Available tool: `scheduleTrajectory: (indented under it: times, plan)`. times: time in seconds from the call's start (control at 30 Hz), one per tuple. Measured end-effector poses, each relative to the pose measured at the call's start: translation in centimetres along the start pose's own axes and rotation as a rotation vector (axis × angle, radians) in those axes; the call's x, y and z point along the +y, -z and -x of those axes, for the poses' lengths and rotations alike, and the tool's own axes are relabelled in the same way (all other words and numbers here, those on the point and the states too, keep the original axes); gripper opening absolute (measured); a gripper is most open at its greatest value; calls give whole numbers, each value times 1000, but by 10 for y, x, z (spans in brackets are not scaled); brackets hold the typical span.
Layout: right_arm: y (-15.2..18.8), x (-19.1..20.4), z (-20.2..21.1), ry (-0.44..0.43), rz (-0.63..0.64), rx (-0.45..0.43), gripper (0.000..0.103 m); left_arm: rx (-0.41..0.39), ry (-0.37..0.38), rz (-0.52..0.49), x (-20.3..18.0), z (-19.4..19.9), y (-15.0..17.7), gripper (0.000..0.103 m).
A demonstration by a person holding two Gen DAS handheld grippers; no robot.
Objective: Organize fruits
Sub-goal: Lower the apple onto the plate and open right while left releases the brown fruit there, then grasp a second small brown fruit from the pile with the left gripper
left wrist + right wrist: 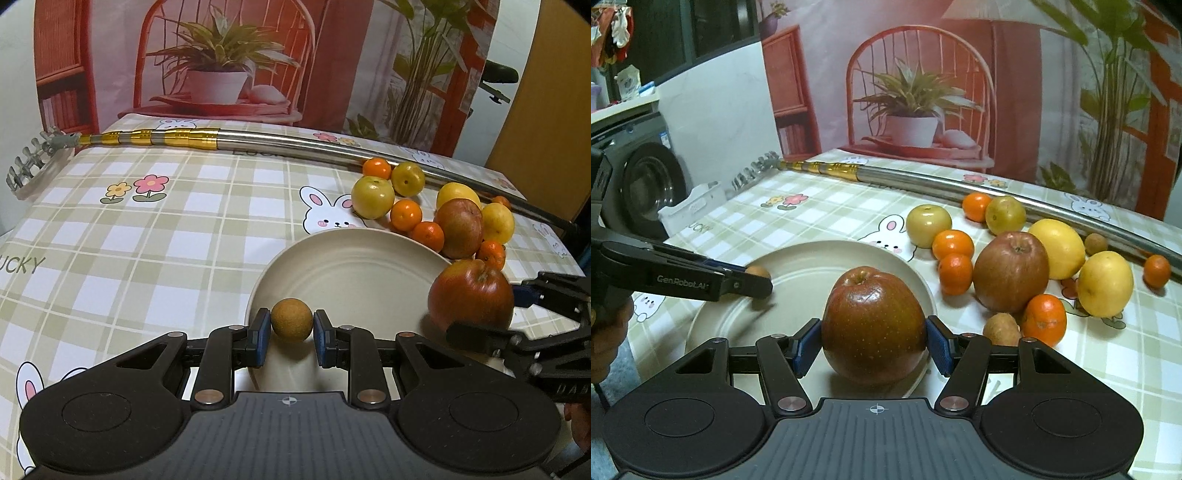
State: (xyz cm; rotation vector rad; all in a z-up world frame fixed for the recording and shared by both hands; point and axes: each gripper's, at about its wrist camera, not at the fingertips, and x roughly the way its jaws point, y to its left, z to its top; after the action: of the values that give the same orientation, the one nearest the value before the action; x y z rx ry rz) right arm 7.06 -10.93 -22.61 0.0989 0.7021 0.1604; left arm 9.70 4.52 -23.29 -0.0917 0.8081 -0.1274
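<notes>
Fruits lie in a loose cluster on the table (820,214) near its far right edge: a second red apple (1010,271), two lemons (1057,248), two greenish round fruits (928,225), several small oranges (953,244) and a few small brown ones, all beside the pale plate (798,275) and in front of a long metal pole (960,186) that runs along the far edge. The right gripper (873,341) grips a large red apple (873,325) between its blue pads, jaws partway apart, the apple over the near right part of the plate. The left gripper (291,336) has its jaws drawn narrow around a small brown round fruit (291,319), pads pressed to both sides of it, over the plate's near left rim. The two held fruits are well apart from each other, with bare plate between them.
</notes>
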Motion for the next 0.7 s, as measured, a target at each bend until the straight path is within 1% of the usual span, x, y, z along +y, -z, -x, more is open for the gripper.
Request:
scheduleTrajectory:
  times: [0.17, 0.27, 0.33, 0.43, 0.47, 0.5, 0.53, 0.7]
  plan:
    - [5, 6, -7, -18, 29, 40, 57, 1, -1, -4, 0, 0, 0, 26]
    - [8, 13, -7, 1, 64, 34, 57, 2, 0, -1, 0, -1, 0, 26]
    - [9, 11, -7, -8, 50, 33, 57, 3, 2, 5, 0, -1, 0, 27]
    - [8, 10, -7, -11, 49, 36, 56, 4, 16, 19, 2, -1, -1, 33]
    - [7, 9, -6, -14, 44, 36, 57, 1, 25, 24, 2, 0, -1, 38]
    - [7, 8, -5, -23, 31, 30, 58, -3, 27, 25, 2, 1, -1, 41]
    - [7, 6, -2, -29, 14, 22, 61, -7, 26, 23, 1, 2, -1, 41]
    - [2, -11, 16, -25, -60, -48, 61, -18, 35, 29, -1, 6, -5, 41]
